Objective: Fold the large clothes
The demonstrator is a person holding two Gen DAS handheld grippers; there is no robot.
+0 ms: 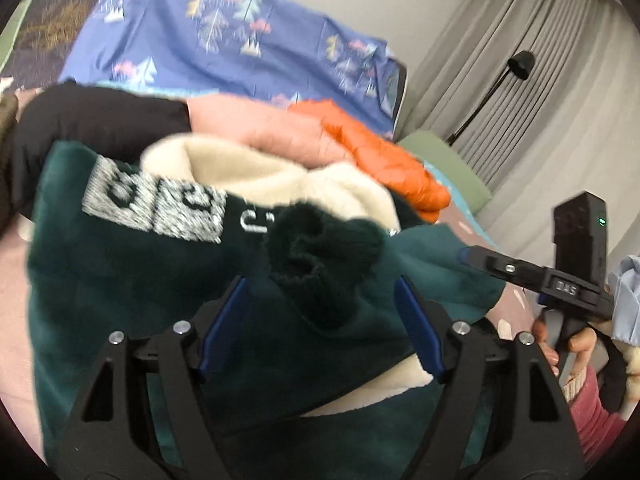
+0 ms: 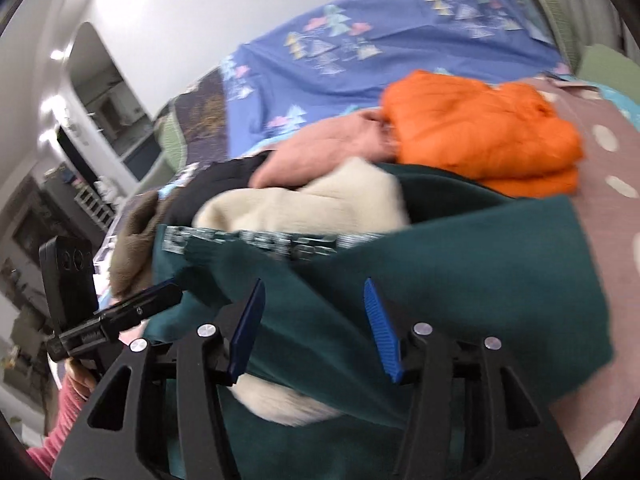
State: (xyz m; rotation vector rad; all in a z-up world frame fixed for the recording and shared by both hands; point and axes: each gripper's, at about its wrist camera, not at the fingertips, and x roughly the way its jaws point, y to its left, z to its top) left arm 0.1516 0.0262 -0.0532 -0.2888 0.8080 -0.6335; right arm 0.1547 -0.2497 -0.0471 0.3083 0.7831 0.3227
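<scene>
On bed, dead ahead of both tools: dark green fleece-lined sweatshirt (image 1: 120, 280), part-folded, long axis running left to right across both views. Left gripper (image 1: 320, 312) spread wide, holding nothing, ribbed cuff (image 1: 320, 248) lying between the fingers but apparently unclamped (nearer tool for that sleeve). Right gripper (image 2: 316, 320) likewise spread wide and empty over green cloth; orange jacket (image 2: 480, 132) stacked beyond, clear of work.

The right gripper (image 1: 472, 258) carries a small label reading "DAS", seen upside down in the left wrist view; the grey lettering on the green sweatshirt (image 1: 120, 300) is too blurred to read
</scene>
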